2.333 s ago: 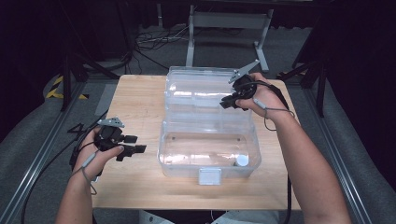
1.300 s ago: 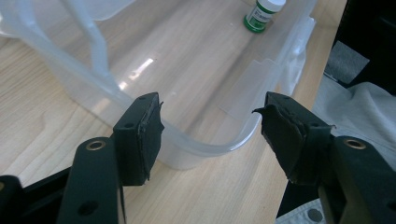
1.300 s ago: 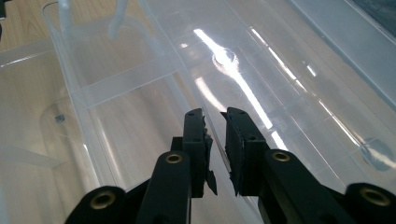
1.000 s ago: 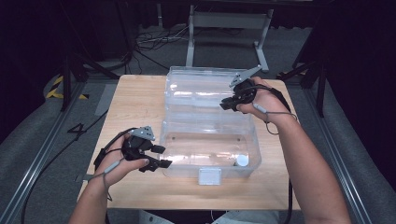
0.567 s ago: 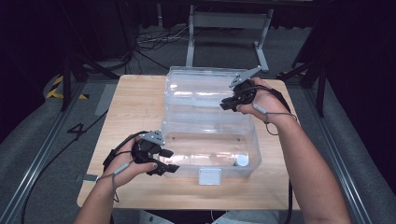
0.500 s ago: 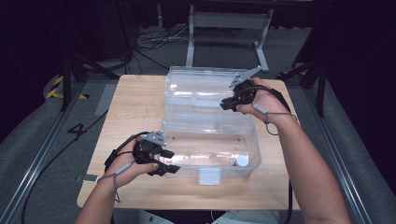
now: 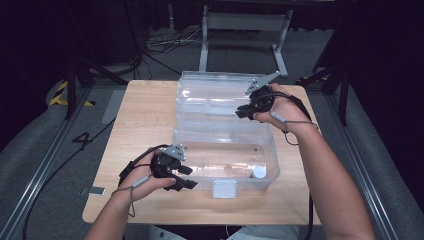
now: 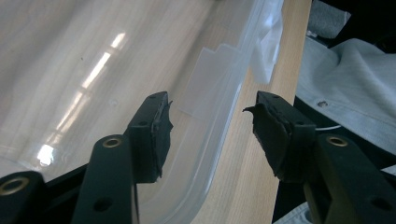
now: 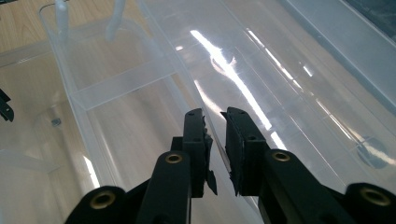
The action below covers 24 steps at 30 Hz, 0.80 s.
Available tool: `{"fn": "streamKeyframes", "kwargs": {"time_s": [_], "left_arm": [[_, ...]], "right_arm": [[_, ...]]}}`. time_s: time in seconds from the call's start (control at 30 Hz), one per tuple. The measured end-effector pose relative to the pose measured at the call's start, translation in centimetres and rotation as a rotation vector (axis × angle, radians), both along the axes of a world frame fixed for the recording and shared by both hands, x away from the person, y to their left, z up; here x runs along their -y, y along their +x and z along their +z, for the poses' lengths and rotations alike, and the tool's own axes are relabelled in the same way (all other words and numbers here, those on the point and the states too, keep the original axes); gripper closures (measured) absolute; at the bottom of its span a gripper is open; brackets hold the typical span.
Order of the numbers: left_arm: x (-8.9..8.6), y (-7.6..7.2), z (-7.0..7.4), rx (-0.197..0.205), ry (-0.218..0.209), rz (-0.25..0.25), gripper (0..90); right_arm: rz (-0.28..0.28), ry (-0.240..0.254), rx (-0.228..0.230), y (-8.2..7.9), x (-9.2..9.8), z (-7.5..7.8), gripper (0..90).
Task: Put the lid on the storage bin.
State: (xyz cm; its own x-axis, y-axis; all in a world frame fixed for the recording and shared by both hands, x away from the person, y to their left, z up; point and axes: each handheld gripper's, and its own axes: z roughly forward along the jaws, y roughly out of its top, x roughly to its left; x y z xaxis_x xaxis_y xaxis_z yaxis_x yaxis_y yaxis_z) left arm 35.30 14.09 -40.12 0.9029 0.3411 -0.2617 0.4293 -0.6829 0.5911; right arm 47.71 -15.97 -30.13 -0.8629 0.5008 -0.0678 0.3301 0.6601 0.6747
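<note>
Clear plastic box (image 7: pixel 225 155): middle of the tabletop (image 7: pixel 145 115), lid (image 7: pixel 215 97) swung open behind it. Light, smooth, slippery, flexing walls. Your right tongs (image 9: pixel 215 135) pinch the lid's edge. Your left tongs (image 8: pixel 210 123), just closing, straddle the front rim without pressing. Grip on rims, not walls.

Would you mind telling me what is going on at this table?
A person is working on a clear plastic storage box with its lid swung open. The right tongs are pinched on the lid's edge. The left tongs straddle the box's near-left rim; their jaws have just been closing, pads not yet pressing. A small white cap lies inside.
</note>
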Motion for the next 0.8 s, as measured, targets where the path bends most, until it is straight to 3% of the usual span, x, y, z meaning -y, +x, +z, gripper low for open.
{"fn": "streamKeyframes", "kwargs": {"time_s": [0.13,0.33,0.57,0.8], "left_arm": [[0.23,0.0,-0.22,-0.019,0.013,-0.011,55.2],[0.41,0.03,-0.52,-0.006,0.071,-0.036,65.8],[0.48,0.02,-0.57,0.021,0.091,-0.021,75.1],[0.49,-0.04,-0.56,0.028,0.101,-0.023,75.5]], "right_arm": [[0.002,0.001,0.001,-0.07,0.03,0.01,78.8],[-0.001,0.003,0.002,-0.2,0.02,-0.02,78.9],[-0.004,0.003,0.006,-0.35,0.0,-0.02,79.0],[-0.002,0.002,0.011,-0.58,0.03,0.05,79.2]]}}
